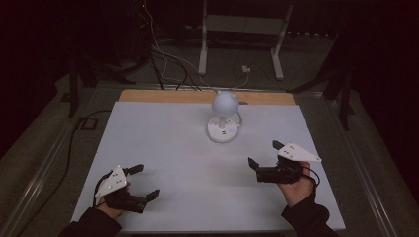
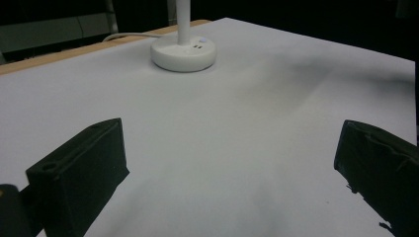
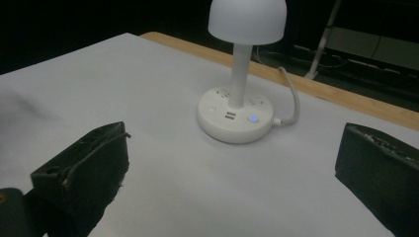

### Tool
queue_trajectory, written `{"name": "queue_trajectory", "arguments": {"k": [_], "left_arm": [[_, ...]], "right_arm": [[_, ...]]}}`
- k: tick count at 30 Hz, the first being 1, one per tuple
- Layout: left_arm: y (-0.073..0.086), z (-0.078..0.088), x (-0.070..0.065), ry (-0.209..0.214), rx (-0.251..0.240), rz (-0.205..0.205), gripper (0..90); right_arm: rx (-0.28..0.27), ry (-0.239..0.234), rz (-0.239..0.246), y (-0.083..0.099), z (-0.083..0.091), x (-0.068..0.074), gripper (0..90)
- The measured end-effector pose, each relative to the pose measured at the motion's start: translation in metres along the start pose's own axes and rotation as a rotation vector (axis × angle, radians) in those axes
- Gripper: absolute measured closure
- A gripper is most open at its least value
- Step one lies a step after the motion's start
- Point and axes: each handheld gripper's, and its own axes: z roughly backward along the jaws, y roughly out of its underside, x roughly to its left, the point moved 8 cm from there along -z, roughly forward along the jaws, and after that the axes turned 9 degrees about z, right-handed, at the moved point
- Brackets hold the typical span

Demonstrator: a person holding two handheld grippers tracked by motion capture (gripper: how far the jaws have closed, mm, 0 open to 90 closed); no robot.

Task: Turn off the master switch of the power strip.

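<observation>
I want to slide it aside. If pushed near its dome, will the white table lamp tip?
The white table lamp probably would tip: its dome shade sits high on a thin stem. Pushed at its wide round base, it likely slides. Its white cord may drag.

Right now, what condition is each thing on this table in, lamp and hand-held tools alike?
Lamp: upright near the table's far edge, shade unlit, a small blue light glowing on its base.
Lamp cord: plugged into the base, trailing off the far edge.
Left tool: open, holding nothing, held just above the table.
Right tool: open, holding nothing, held just above the table.
</observation>
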Motion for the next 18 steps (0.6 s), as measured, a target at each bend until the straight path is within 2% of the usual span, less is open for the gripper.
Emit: {"name": "queue_trajectory", "arguments": {"k": [10, 18], "left_arm": [[0.000, 0.000, 0.000, -0.001, 0.001, -0.002, 0.3], [0.000, 0.000, 0.001, -0.002, -0.002, 0.001, 0.3]], "right_arm": [[-0.007, -0.021, 0.007, -0.014, -0.014, 0.002, 0.0], [0.005, -0.037, 0.013, -0.019, -0.028, 0.004, 0.0]]}}
